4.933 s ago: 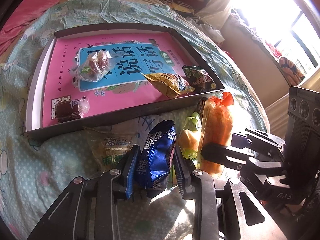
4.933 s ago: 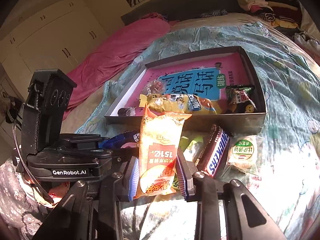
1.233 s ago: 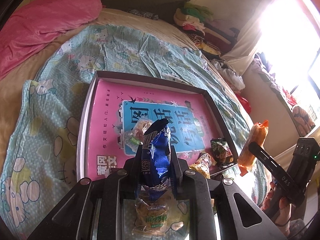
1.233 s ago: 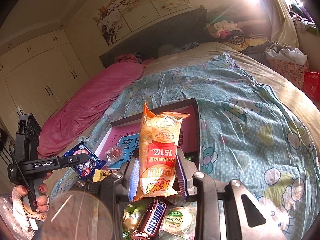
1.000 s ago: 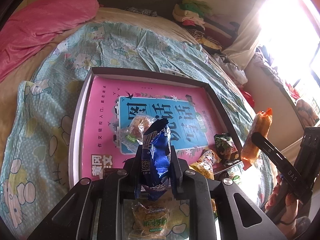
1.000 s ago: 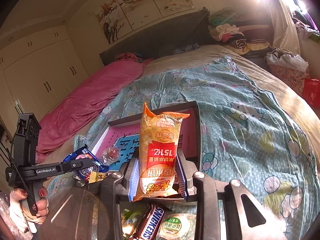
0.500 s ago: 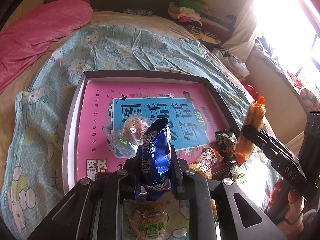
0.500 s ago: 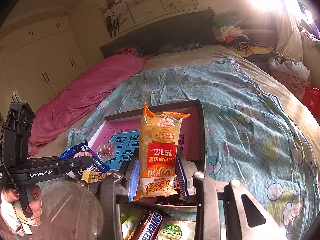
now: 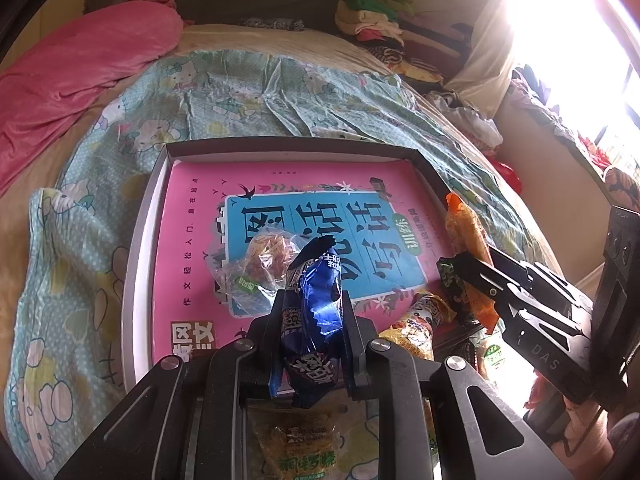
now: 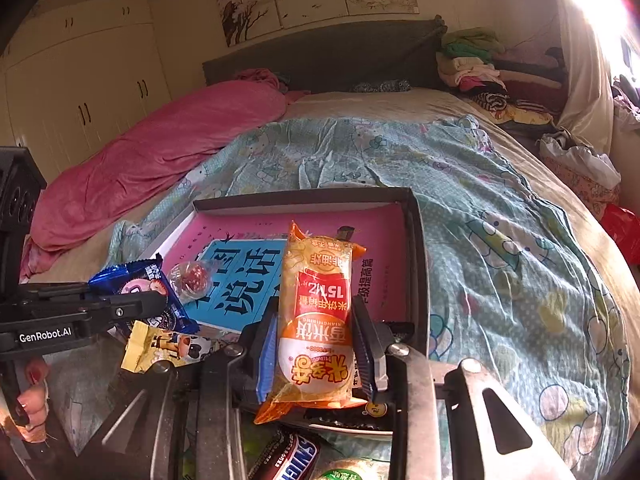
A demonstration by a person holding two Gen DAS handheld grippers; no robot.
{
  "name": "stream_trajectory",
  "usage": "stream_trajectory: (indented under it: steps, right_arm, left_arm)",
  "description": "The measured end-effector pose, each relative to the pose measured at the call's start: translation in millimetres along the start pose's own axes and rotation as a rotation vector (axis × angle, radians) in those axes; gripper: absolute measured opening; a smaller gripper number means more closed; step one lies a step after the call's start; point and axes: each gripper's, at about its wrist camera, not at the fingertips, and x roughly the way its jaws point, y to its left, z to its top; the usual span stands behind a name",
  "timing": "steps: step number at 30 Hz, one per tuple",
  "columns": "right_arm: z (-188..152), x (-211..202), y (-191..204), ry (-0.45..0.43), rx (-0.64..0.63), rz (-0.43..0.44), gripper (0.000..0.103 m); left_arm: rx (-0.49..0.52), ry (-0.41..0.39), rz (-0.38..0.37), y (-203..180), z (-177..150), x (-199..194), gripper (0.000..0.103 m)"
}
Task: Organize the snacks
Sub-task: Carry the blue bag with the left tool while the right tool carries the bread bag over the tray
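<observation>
Snacks are held above the box (image 9: 140,240): blue packet (image 9: 316,312) squeezed in left gripper (image 9: 314,344), orange packet (image 10: 316,320) (light, crinkly, easily crushed) squeezed mid-body in right gripper (image 10: 316,354)

Light source: hard daylight floods in through the window (image 9: 592,40) at upper right, blown to white.
Glare: a flare washes the right-wrist view's top right corner.
Shadows: foreground is dim.
Distortion: strong fisheye bend, black vignette at the corners.
Focus: centre sharp, lower left of the right-wrist view smeared.
</observation>
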Motion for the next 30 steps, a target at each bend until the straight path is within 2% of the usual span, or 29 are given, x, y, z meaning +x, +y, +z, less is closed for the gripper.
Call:
stream_trajectory:
  steps: [22, 25, 30]
  right_arm:
    - [-6.0, 2.0, 6.6, 0.025, -0.01, 0.035, 0.034]
    - [-6.0, 1.6, 8.0, 0.024, -0.016, 0.032, 0.038]
    - [-5.4, 0.8, 8.0, 0.022, -0.017, 0.03, 0.038]
  left_arm:
    - [-0.007, 0.025, 0.018, 2.9, -3.5, 7.1, 0.023]
    - [-0.005, 0.026, 0.019, 2.9, -3.3, 7.4, 0.023]
    - [-0.006, 0.026, 0.018, 2.6, -3.5, 7.0, 0.023]
